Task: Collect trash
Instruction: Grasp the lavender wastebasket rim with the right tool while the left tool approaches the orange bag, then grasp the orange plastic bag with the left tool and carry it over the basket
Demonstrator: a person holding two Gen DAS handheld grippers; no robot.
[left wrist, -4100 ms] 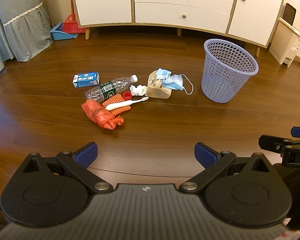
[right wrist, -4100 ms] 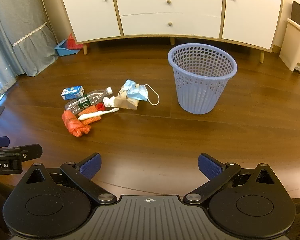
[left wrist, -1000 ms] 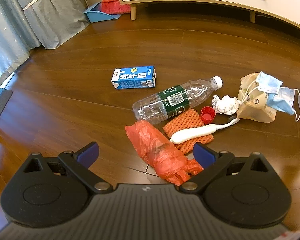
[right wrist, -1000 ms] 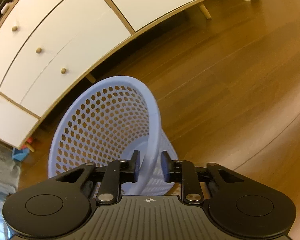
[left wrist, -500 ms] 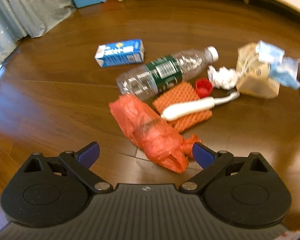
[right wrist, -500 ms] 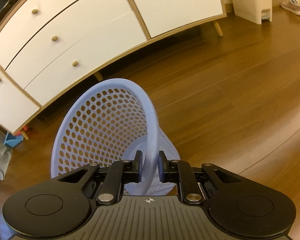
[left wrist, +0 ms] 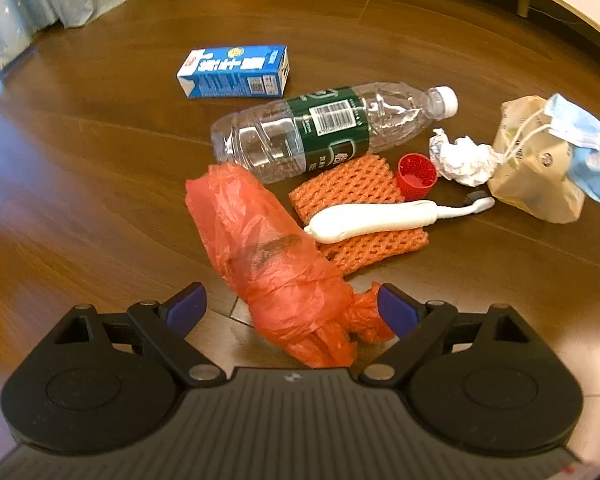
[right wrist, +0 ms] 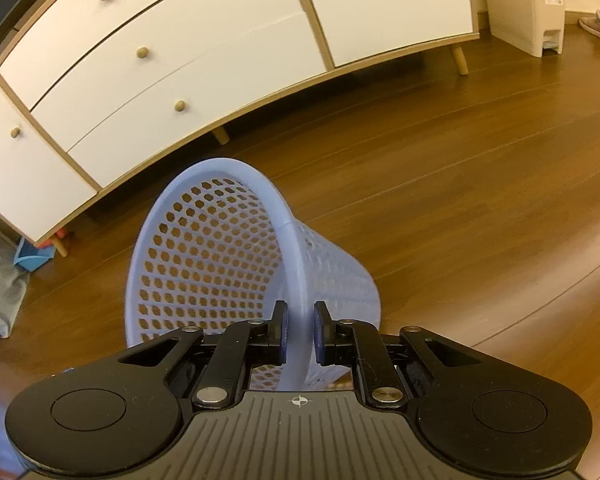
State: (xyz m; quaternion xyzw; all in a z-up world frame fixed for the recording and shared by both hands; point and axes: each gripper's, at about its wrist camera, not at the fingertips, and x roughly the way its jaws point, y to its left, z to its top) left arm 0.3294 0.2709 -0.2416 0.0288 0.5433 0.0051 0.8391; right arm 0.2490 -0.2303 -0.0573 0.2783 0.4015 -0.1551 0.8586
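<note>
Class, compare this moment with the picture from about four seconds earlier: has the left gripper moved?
Yes. The left gripper has come forward and down toward the trash pile: the red plastic bag, once far ahead, now lies between its open fingers, while the white cabinet slips out of frame.

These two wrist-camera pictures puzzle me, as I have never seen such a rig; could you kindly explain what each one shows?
There is no robot here: a person holds a two-finger gripper in each hand, with a fisheye camera on each looking along the fingers.

The left view shows the left gripper, open, low over litter on the wooden floor. A red plastic bag lies between its fingers, ungripped. Beyond are a plastic bottle, a blue carton, orange foam netting, a toothbrush, a red cap, crumpled tissue and a face mask on a paper bag.

The right view shows the right gripper shut on the rim of a tilted lavender wastebasket.
</note>
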